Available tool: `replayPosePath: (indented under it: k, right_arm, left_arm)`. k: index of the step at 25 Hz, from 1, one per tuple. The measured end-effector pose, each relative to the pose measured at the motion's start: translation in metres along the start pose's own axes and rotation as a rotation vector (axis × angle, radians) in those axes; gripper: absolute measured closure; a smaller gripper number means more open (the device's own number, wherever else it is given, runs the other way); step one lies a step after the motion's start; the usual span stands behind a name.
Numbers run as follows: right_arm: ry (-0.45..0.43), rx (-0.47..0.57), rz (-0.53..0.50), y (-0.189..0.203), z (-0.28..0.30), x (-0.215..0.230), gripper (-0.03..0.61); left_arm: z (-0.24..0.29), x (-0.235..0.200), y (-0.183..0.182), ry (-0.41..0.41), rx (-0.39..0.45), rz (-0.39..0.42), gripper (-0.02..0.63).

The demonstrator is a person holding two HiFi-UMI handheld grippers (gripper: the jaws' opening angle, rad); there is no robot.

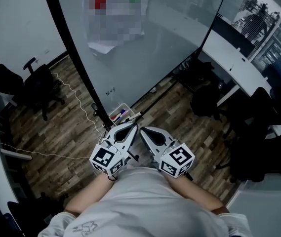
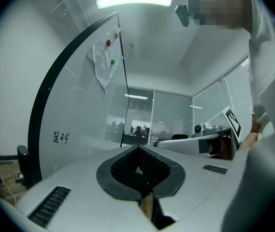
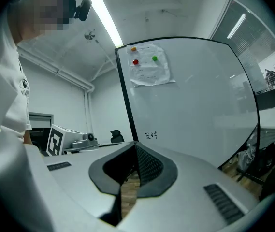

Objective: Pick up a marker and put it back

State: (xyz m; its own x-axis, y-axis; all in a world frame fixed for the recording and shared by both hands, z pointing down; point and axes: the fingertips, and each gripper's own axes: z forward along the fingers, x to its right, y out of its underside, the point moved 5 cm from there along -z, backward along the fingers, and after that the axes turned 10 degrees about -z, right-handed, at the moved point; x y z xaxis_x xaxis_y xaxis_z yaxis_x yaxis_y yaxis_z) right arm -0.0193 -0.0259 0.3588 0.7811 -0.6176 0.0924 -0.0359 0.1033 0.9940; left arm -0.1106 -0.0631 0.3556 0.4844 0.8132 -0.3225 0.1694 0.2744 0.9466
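Several markers (image 1: 120, 114) lie in a small white tray (image 1: 114, 111) at the foot of the whiteboard (image 1: 140, 43); red and blue caps show. My left gripper (image 1: 132, 127) is shut and empty, its tip just below and right of the tray. My right gripper (image 1: 142, 130) is beside it, also shut and empty. Both are held close in front of the person's body, pointing at the whiteboard (image 2: 84, 105) (image 3: 190, 100). In the left gripper view the other gripper (image 2: 209, 137) shows at right. No marker is visible in either gripper view.
The whiteboard carries a sheet of paper (image 1: 113, 14) with magnets and small writing (image 1: 111, 90). Black office chairs (image 1: 36, 85) stand at left, more chairs (image 1: 207, 90) and white desks (image 1: 239, 63) at right. A white cable (image 1: 76, 102) runs across the wood floor.
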Motion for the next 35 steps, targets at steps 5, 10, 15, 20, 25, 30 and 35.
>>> replayPosePath:
  k: [5, 10, 15, 20, 25, 30, 35]
  right_arm:
    - [0.022, -0.007, 0.020, 0.006, 0.020, -0.004, 0.566]
    - [0.013, -0.020, 0.020, 0.007, 0.037, -0.004, 0.566]
    - [0.011, -0.036, 0.016, 0.006, 0.048, 0.011, 0.566]
    - [-0.012, -0.055, 0.015, 0.006, 0.058, 0.032, 0.566]
    - [-0.055, -0.064, 0.012, 0.002, 0.071, 0.056, 0.565]
    - [-0.084, -0.093, 0.021, 0.010, 0.082, 0.081, 0.565]
    - [-0.097, -0.136, 0.022, 0.031, 0.095, 0.106, 0.565]
  left_arm:
    - [-0.006, -0.023, -0.001, 0.031, -0.013, -0.005, 0.609]
    - [-0.005, -0.042, -0.006, 0.030, -0.004, -0.015, 0.609]
    - [0.007, -0.056, -0.008, 0.019, 0.003, -0.037, 0.609]
    - [0.020, -0.065, -0.016, -0.011, 0.018, -0.061, 0.609]
    - [0.036, -0.077, -0.013, -0.044, 0.014, -0.045, 0.609]
    - [0.050, -0.094, -0.007, -0.098, 0.016, -0.076, 0.609]
    - [0.059, -0.111, 0.004, -0.165, 0.013, -0.102, 0.609]
